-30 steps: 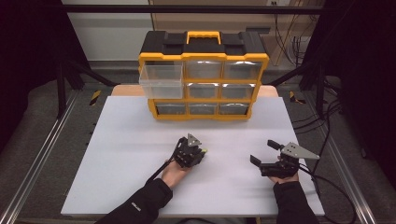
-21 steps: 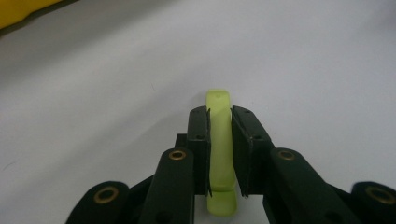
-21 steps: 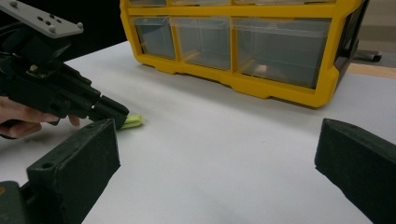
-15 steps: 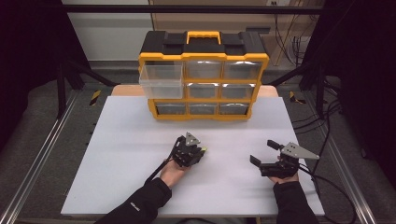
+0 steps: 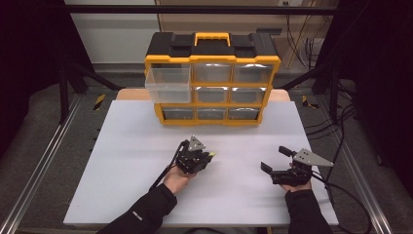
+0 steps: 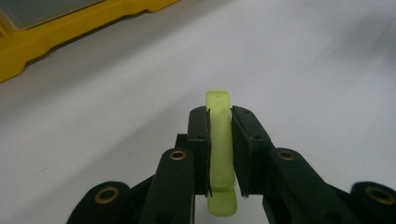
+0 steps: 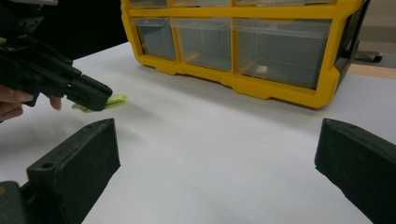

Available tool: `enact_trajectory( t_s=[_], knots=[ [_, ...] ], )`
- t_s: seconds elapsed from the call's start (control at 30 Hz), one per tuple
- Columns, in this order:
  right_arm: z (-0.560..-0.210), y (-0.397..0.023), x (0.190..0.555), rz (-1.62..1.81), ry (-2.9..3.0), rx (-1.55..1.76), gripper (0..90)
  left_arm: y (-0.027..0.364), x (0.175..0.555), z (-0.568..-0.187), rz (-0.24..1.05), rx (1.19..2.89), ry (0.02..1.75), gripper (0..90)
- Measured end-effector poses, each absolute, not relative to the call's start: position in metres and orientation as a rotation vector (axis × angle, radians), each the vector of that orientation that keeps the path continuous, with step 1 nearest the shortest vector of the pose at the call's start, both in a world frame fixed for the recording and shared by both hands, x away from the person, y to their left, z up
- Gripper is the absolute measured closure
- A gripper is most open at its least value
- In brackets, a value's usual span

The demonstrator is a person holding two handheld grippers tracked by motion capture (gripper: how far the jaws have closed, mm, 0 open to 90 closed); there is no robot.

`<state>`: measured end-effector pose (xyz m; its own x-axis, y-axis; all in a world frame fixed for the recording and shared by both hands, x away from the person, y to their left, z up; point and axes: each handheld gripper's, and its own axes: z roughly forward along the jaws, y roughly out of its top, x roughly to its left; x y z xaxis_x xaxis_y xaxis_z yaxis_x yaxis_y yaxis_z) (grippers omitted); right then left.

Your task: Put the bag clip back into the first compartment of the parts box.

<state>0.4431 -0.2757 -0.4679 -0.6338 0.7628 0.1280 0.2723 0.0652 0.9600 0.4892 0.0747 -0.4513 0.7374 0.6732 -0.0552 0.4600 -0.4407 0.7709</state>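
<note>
A: What has the left hand-held gripper [image 6: 219,140] got?

B: A small lime-green plastic piece [image 6: 220,154], pinched flat between its two jaws, the tip poking out past them. In the high view the left hand-held gripper [image 5: 207,158] sits near the middle of the white worktop [image 5: 126,161], just above the surface, the green bit [image 5: 212,155] showing at its end.

A: And the right one?

B: The right hand-held gripper [image 7: 215,163] has its jaws spread wide and holds nothing. It sits over the worktop's right side [image 5: 275,160], well apart from the left.

A: What lies beyond them?

B: A yellow and black drawer organiser [image 5: 213,78] at the far edge of the worktop, with clear drawers. Its top-left drawer [image 5: 168,85] is pulled out.

A: Any writing?

B: Small white lettering on the left sleeve [image 5: 136,215], too small to read. No brand is legible on the organiser.
</note>
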Motion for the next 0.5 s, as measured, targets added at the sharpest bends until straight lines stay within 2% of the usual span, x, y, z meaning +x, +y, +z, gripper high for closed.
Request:
enact_trajectory(
  t_s=[0.5],
  knots=[
    [-0.468,-0.276,0.443,1.595,1.938,1.029,0.5,0.086,0.482,-0.428,0.315,2.065,0.815,77.4]
  ],
)
